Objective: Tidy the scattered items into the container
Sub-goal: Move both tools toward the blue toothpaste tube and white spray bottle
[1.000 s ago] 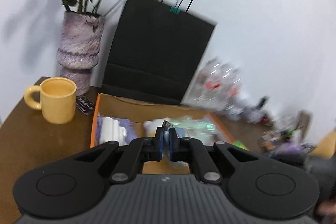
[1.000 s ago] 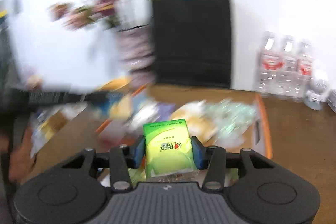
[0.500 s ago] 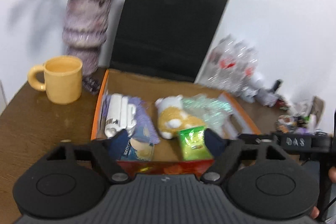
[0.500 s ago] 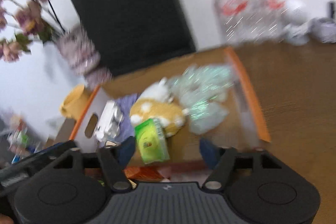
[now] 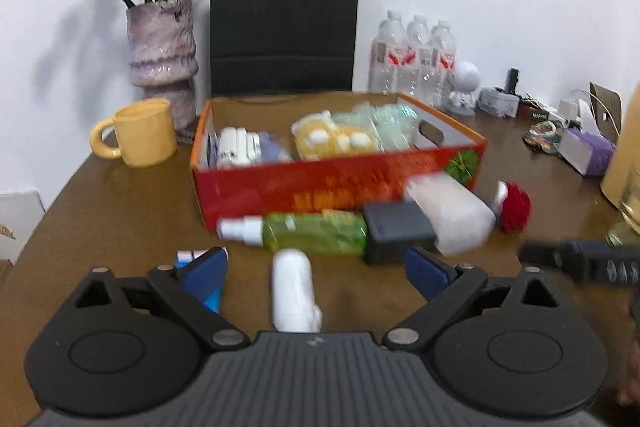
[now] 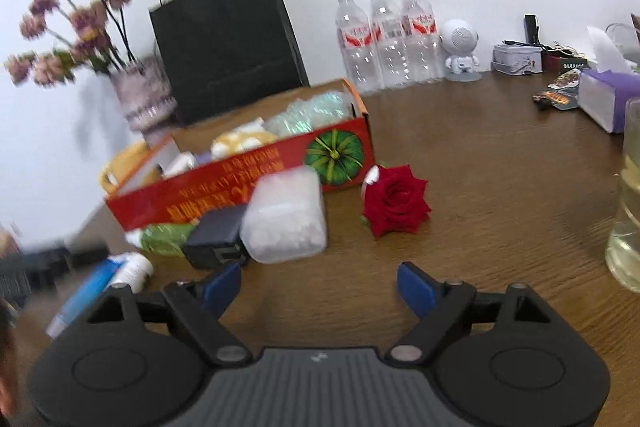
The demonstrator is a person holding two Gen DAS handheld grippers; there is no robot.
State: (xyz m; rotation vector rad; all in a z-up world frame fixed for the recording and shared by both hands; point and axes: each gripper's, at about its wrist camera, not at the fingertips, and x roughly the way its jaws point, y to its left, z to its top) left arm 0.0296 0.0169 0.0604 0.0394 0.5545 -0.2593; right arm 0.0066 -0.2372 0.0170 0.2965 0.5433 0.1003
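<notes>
While both tools hang over the table with nothing between their pads, you have a free choice of what to collect next. Your left gripper (image 5: pixel 316 269) is spread wide and empty, and the white roll (image 5: pixel 295 293) lies right between its fingers, in front of the red box (image 5: pixel 340 183), so it looks the natural pick for that hand. Your right gripper (image 6: pixel 320 285) is equally wide and holds nothing; it faces the bare table in front of the box, with the translucent white tub (image 6: pixel 286 215) and the red rose (image 6: pixel 394 201) just beyond its tips. Against the box's front wall lie the green spray bottle (image 5: pixel 304 231) and the black block (image 5: pixel 398 233), touching each other, probably left there because they crowd the wall and are awkward to straddle. A blue-and-white tube (image 5: pixel 200 269) sits by your left finger. Inside the box a yellow plush (image 5: pixel 334 139) and pale green packets (image 5: pixel 380 121) already rest.
</notes>
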